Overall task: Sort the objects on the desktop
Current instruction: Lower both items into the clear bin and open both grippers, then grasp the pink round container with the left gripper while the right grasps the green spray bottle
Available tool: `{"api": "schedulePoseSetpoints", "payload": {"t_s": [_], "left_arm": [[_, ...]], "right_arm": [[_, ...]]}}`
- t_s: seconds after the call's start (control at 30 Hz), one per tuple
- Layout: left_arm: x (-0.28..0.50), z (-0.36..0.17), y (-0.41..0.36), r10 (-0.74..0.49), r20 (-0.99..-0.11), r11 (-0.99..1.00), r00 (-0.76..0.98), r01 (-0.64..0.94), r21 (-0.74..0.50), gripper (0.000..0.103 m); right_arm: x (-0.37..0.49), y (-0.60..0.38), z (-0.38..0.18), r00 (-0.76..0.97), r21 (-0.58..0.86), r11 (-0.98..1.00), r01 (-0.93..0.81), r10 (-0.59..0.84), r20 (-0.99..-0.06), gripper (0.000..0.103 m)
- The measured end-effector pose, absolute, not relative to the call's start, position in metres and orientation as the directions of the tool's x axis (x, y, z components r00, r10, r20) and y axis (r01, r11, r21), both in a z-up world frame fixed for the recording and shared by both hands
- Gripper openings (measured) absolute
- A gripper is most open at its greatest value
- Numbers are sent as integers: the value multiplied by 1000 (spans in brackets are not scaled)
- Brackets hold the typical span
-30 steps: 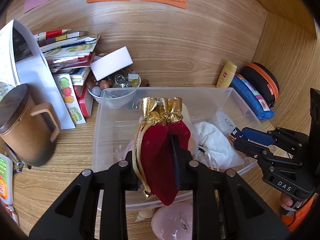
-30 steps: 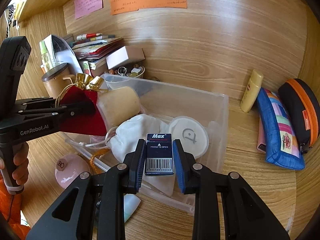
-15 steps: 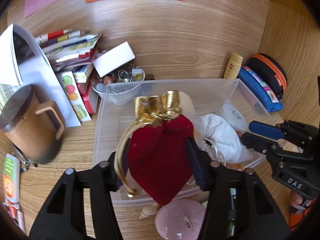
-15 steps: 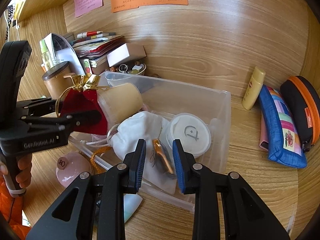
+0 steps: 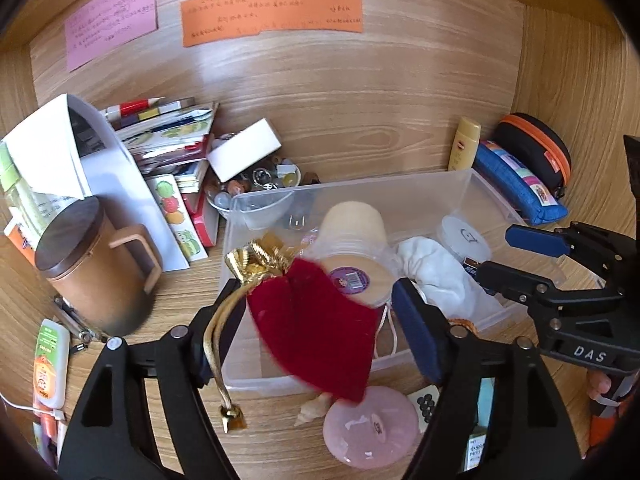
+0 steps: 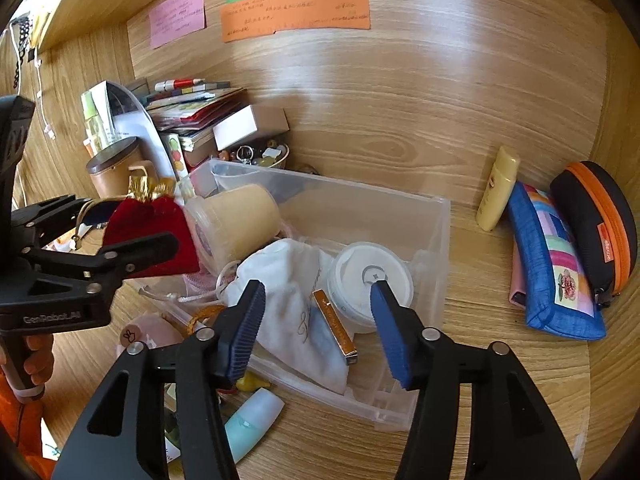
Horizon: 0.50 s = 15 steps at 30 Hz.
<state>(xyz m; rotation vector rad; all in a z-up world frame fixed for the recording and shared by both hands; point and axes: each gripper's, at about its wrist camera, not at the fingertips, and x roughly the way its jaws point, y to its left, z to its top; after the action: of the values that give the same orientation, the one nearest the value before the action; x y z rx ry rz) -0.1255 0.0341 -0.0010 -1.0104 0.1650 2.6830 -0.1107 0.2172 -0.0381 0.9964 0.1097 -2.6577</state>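
A clear plastic bin [image 5: 424, 188] [image 6: 436, 240] stands on the wooden desk. My left gripper [image 5: 320, 320] is open over its front left corner. A red velvet pouch with a gold top [image 5: 316, 324] [image 6: 152, 224] hangs loose between its fingers and looks blurred, as if falling. My right gripper [image 6: 318, 324] is open and empty above the bin's front. In the bin lie a beige cup [image 6: 236, 220], a white cloth bag [image 6: 288, 296], a round white lid [image 6: 368, 280] and a small staple box [image 6: 336, 328] resting on the bag.
A brown lidded mug [image 5: 92, 264], stacked booklets [image 5: 160, 140] and a bowl of trinkets [image 5: 260, 184] stand left and behind. A yellow tube [image 6: 498, 188], blue pencil case [image 6: 552, 272] and black-orange case [image 6: 596, 220] lie right. A pink round stone [image 5: 372, 424] and a pale blue bottle [image 6: 252, 420] lie in front.
Both grippers have opened. The right one let the staple box drop onto the white bag. The left one released its grip on the red pouch, which has tipped over.
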Motion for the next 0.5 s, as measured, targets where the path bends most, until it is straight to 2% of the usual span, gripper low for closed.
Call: {"api": "schedulePoseSetpoints", "payload": {"t_s": [0.1,0.17,0.37,0.5], "left_arm": [[-119,5,27,201,-645,-962,-738,-272,11,86],[-114,9,23,198,-631,-964,-750,-266,14,88],[-98,24,9,186,-587,-970,-788,-242,19,95],[-90,28,0,186,-574,-973,-797,-232,8,96]], "right_arm": [[-108,219,-31,-732,33,-957,290,-243,-637,63],[-105,221,-26,-744,31,-959,283,-240,-624,68],[-91,223,-10,-781,16,-965,261,-221,-584,77],[-79,223,-7,-785,15,-967,256,-217,-580,78]]}}
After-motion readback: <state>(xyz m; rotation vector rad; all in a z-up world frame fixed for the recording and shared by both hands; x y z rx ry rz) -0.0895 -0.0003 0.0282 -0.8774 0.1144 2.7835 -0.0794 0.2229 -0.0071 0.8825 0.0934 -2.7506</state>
